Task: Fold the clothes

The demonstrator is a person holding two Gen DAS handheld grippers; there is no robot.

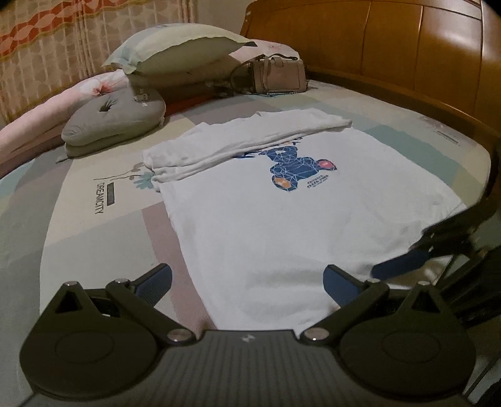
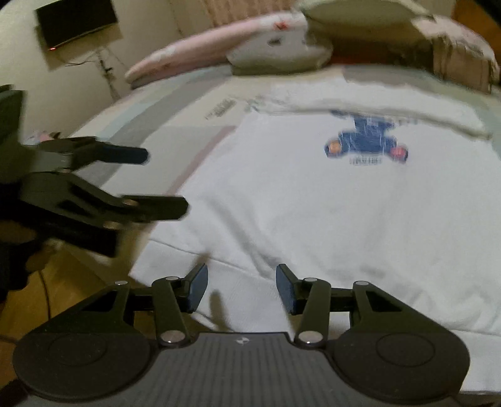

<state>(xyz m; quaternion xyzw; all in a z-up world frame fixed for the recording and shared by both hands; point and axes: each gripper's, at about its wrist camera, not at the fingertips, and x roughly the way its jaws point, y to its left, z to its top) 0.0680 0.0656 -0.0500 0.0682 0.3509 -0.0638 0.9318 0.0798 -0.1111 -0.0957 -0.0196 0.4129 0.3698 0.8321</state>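
T-shirt (image 1: 266,219): white, spread flat mid-bed, bear print (image 1: 294,166) upside down toward 12 o'clock, far part folded over in a band.
Bed (image 1: 78,219): patchwork sheet printed "DREAMCITY"; wooden headboard (image 1: 391,47) at 1 o'clock, curtain (image 1: 47,47) at 10 o'clock.
Pillows (image 1: 175,53): stacked at 11 o'clock, grey cushion (image 1: 116,122) below, beige handbag (image 1: 278,75) at 12.
Edges: bare sheet at 9 o'clock of the shirt; its near hem lies at the bed edge.
Left gripper (image 1: 247,281): jaws wide apart, empty, above the hem.
Right gripper (image 2: 241,288): jaws apart, empty, over the hem; it enters the left view at 3 o'clock.
Right view only: blurred; wall, dark screen (image 2: 75,18) at 10 o'clock, wood floor (image 2: 78,281) at 8.
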